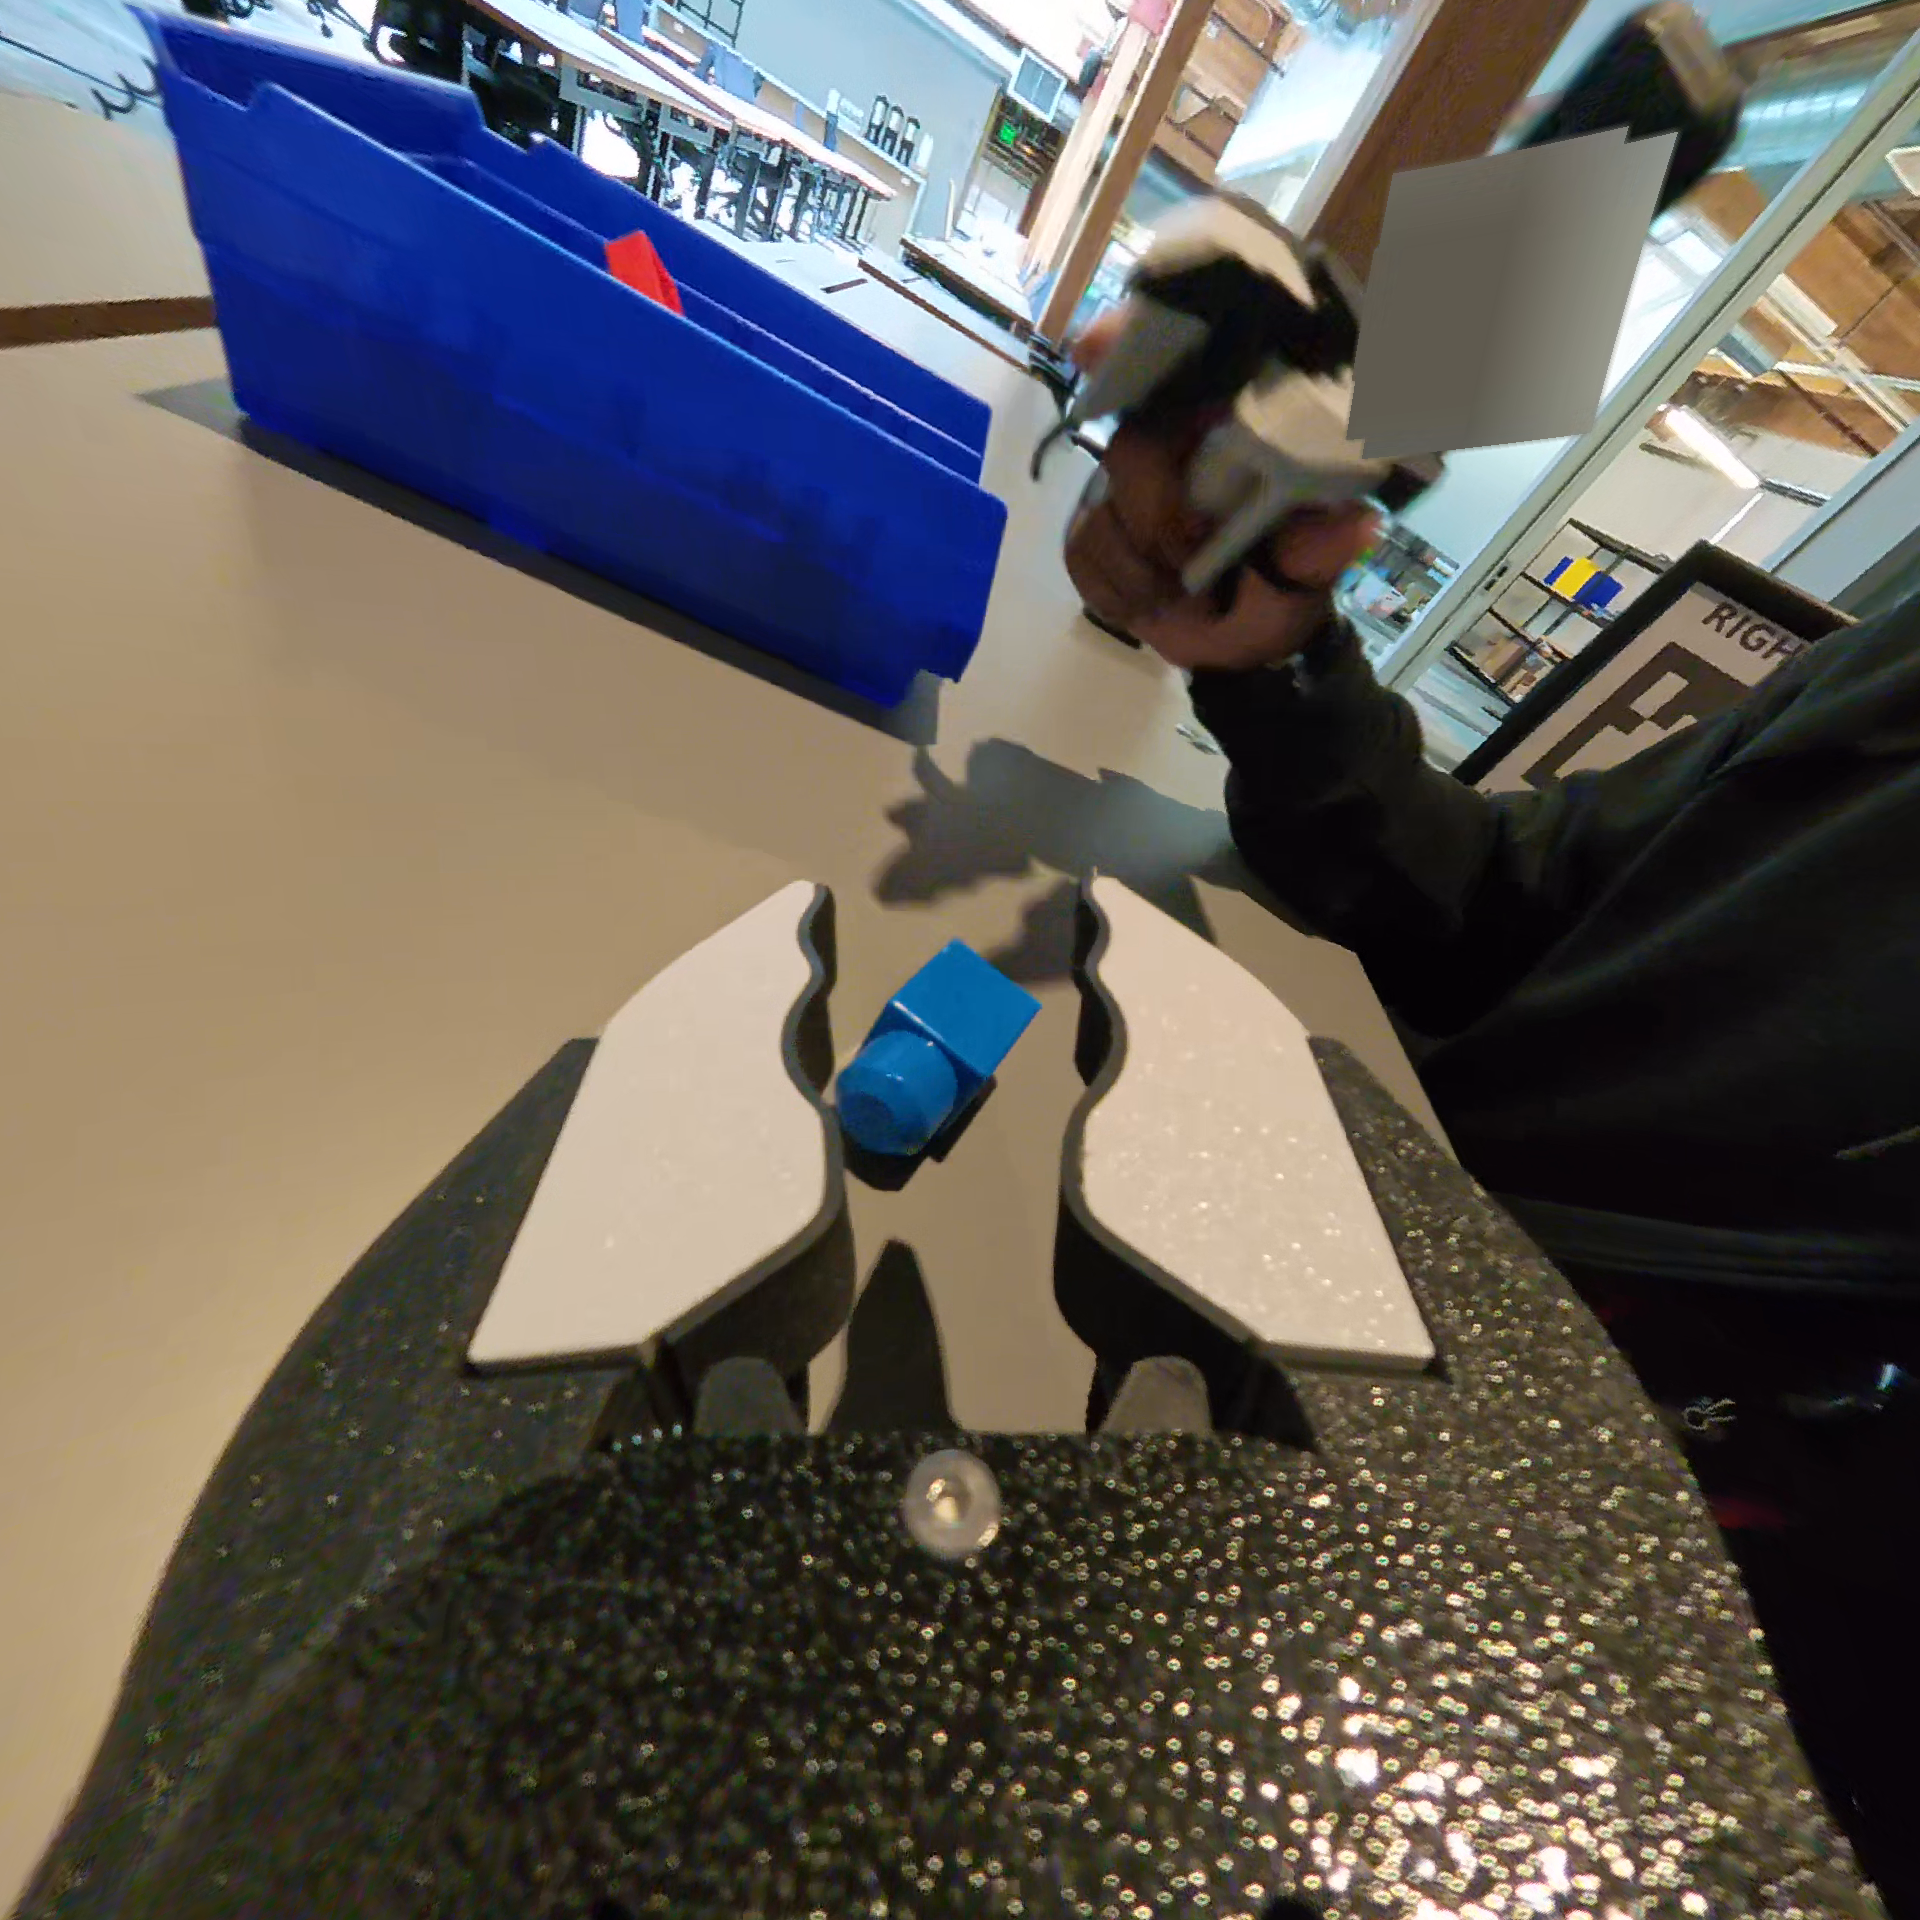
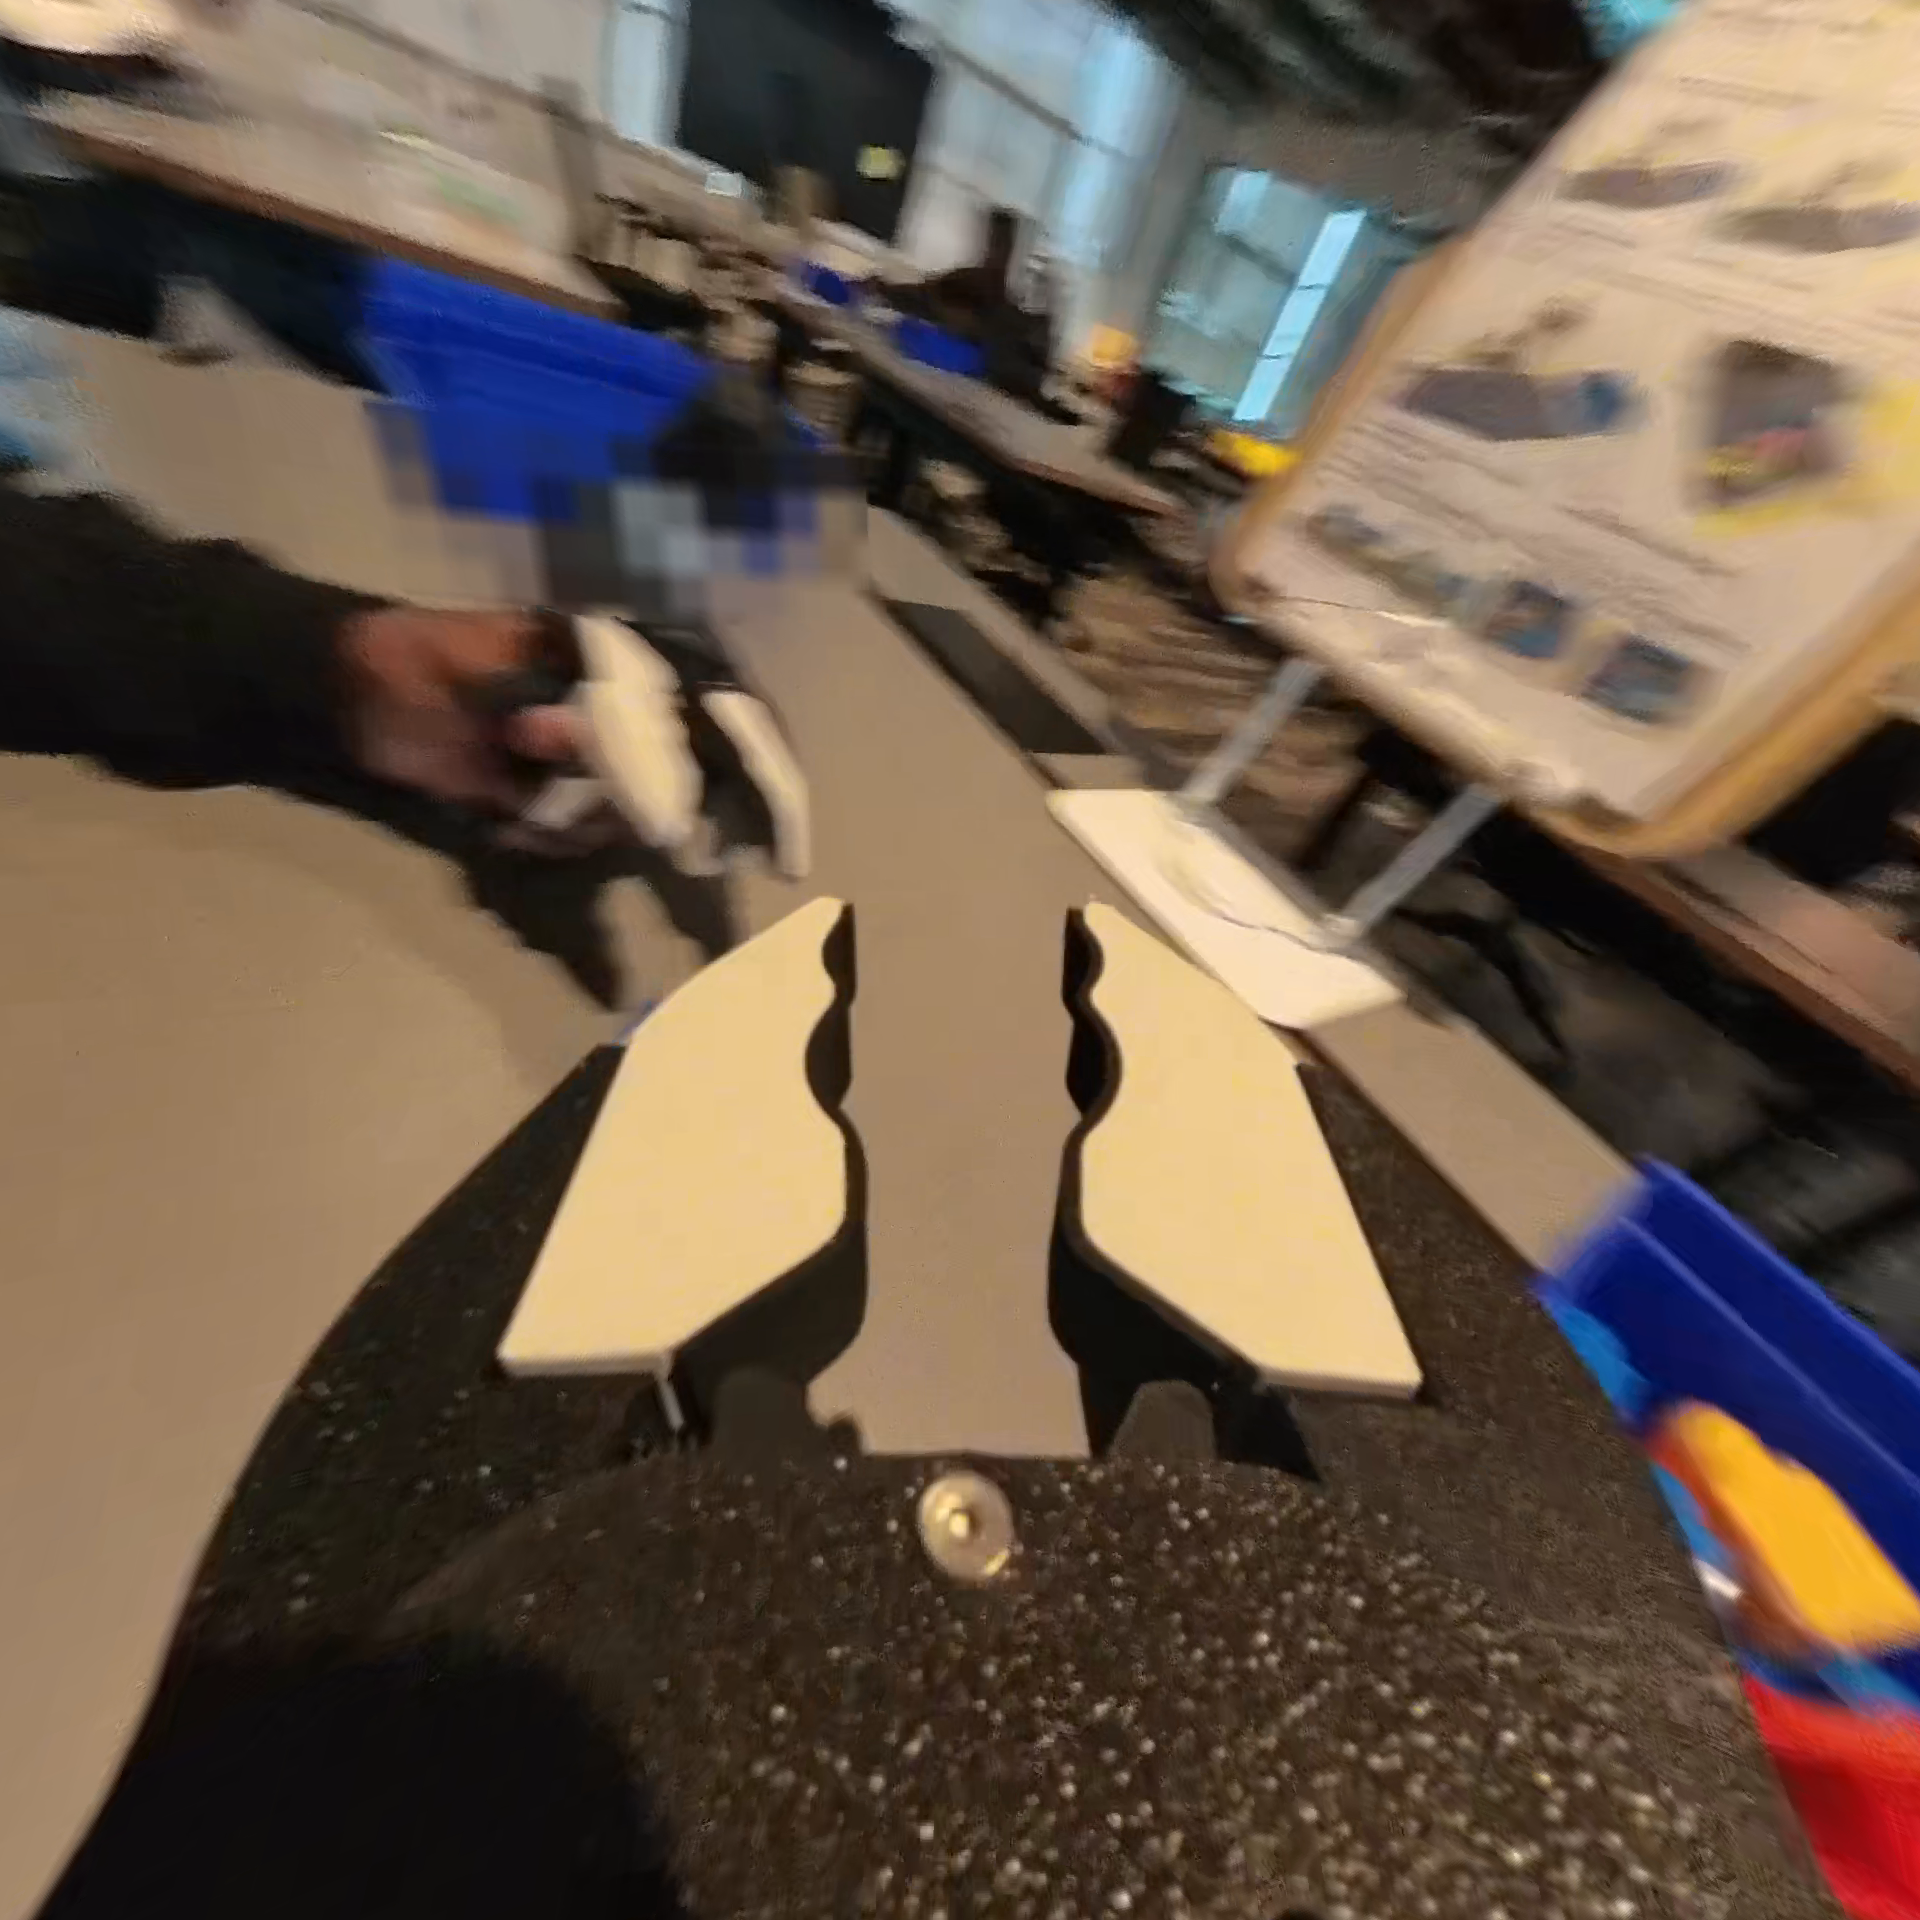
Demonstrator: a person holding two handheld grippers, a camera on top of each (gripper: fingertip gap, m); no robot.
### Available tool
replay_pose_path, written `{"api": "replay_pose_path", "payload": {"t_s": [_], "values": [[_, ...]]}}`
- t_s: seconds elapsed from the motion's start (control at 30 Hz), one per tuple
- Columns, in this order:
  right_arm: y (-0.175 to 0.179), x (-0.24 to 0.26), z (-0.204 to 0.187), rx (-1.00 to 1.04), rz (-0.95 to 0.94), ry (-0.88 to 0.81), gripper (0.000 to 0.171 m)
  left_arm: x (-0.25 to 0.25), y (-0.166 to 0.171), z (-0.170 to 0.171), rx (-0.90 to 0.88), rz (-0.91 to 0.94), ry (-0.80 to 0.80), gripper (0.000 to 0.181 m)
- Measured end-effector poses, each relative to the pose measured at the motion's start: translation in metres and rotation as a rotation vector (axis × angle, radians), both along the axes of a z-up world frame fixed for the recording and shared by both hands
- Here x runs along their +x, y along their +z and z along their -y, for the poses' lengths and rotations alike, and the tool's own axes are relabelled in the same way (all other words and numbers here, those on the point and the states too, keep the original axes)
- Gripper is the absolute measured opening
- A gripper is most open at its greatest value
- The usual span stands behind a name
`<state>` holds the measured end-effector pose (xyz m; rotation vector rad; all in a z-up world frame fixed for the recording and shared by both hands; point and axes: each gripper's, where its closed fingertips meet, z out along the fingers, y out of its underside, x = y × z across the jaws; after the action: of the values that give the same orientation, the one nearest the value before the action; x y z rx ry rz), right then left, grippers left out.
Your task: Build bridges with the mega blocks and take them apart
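Between parted left gripper (image 1: pixel 951 1029) fingers, blue block (image 1: pixel 935 1044)

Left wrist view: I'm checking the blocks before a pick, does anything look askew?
Yes. The blue block lies tipped on its side on the table, stud pointing sideways, between the open left gripper fingers.

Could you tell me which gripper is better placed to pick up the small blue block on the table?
Left. The left gripper is open with the blue block between its fingers; the right gripper frames only bare table.
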<state>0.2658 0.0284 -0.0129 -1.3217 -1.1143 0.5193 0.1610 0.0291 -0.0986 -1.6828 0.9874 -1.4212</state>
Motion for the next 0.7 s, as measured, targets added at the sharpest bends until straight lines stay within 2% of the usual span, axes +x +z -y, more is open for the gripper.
{"api": "replay_pose_path", "payload": {"t_s": [0.07,0.1,0.23,0.33,0.4,0.43,0.57,0.63,0.7], "values": [[-0.025,-0.039,0.021,-0.096,0.085,0.115,0.041,-0.004,0.0,-0.005,-0.002,0.002,0.016,0.042],[-0.043,-0.054,0.025,-0.154,0.155,0.132,0.047,-0.006,0.0,-0.007,-0.004,0.003,0.022,0.042],[-0.114,-0.081,0.03,-0.305,0.407,0.117,0.064,-0.009,0.0,-0.01,-0.015,0.011,0.03,0.042],[-0.149,-0.082,0.031,-0.408,0.507,0.089,0.063,-0.008,-0.001,-0.009,-0.012,0.0,0.024,0.042],[-0.166,-0.077,0.026,-0.404,0.586,0.05,0.054,-0.007,-0.002,-0.008,-0.007,-0.011,0.022,0.042],[-0.162,-0.08,0.026,-0.416,0.545,0.052,0.041,-0.007,-0.003,-0.007,-0.004,-0.015,0.02,0.042],[-0.151,-0.084,0.022,-0.354,0.503,0.032,0.038,-0.007,-0.003,-0.007,-0.001,-0.019,0.019,0.041],[-0.121,-0.085,0.016,-0.269,0.385,0.015,0.038,-0.007,-0.003,-0.008,-0.004,-0.015,0.023,0.041],[-0.069,-0.07,0.003,-0.125,0.212,-0.07,0.038,-0.008,-0.003,-0.008,-0.008,-0.011,0.027,0.041]]}}
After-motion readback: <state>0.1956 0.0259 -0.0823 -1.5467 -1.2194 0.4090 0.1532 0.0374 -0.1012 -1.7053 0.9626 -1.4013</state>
